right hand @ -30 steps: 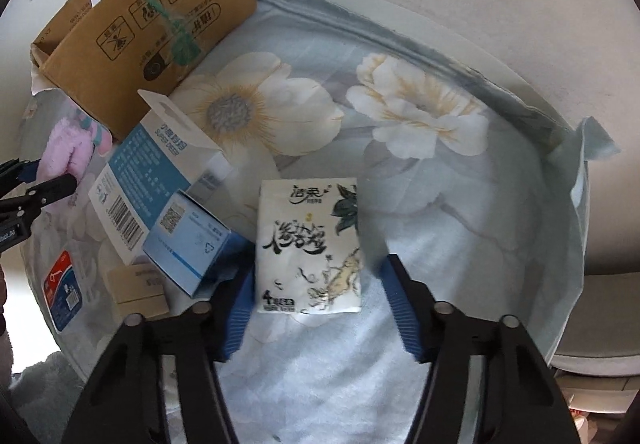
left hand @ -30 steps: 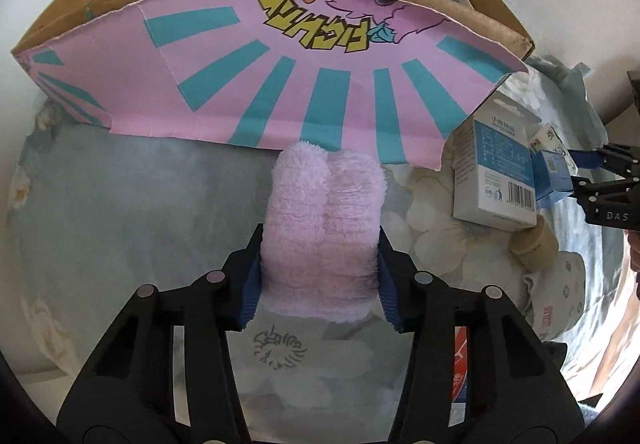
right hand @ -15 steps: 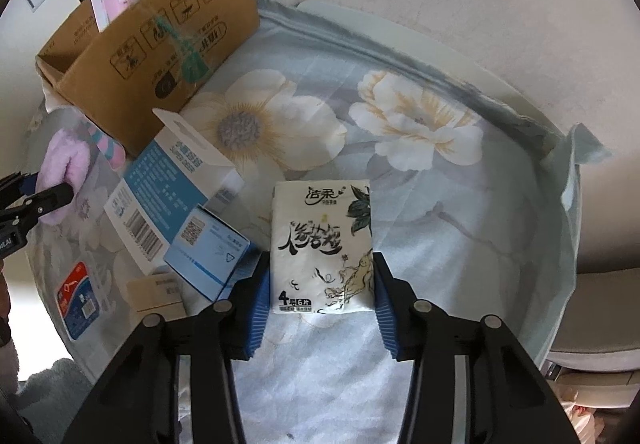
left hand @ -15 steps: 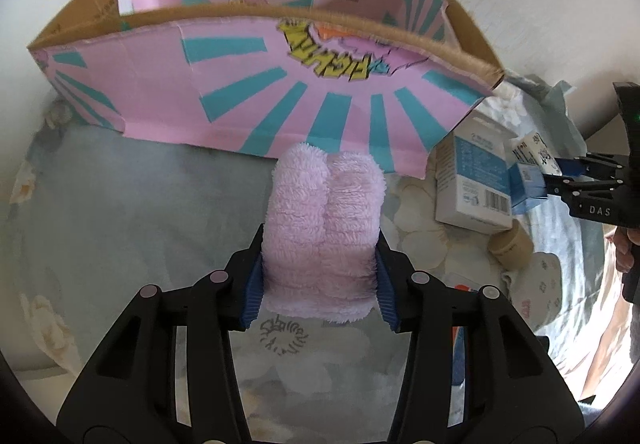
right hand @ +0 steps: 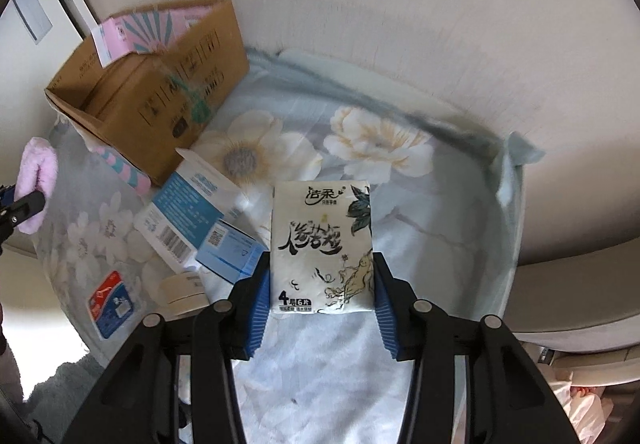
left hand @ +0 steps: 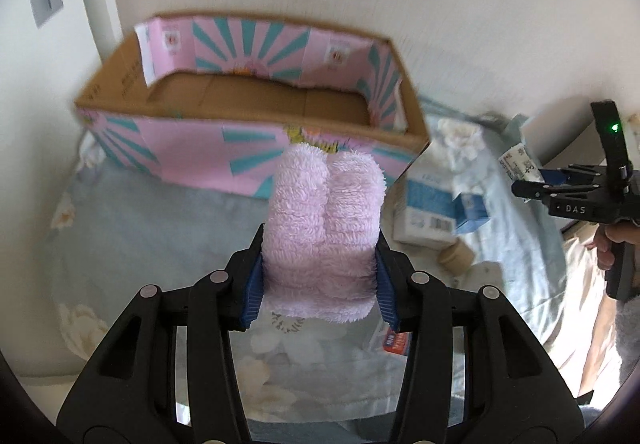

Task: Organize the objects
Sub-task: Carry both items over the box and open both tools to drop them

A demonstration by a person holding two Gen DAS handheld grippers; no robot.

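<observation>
A: Nearest to us, the left hand-held gripper point(left hand: 319, 286) is pinching the pink towel point(left hand: 324, 232) by its lower part. The towel is in the air, in front of the box point(left hand: 256, 116) and a little below its near rim, I think; the picture is blurred there.

B: So what can go wrong?

A: The towel is soft and only its lower part is between the pads. If it folds or catches the near wall of the box, it can slip out and fall on the cloth point(left hand: 140, 244) instead of inside.

B: And the other side?

A: The right hand-held gripper point(right hand: 322, 308) is pressed on the tissue pack point(right hand: 322, 248), held by the lower end, lifted above the cloth. The pack is smooth, so it can slide out if the squeeze loosens.

B: Anything farther?

A: Between this pack and the box stand two blue cartons point(right hand: 188, 212) and a small jar point(right hand: 182, 290). A low path to the box can knock them. Both grippers going to the one box opening may also meet.
</observation>
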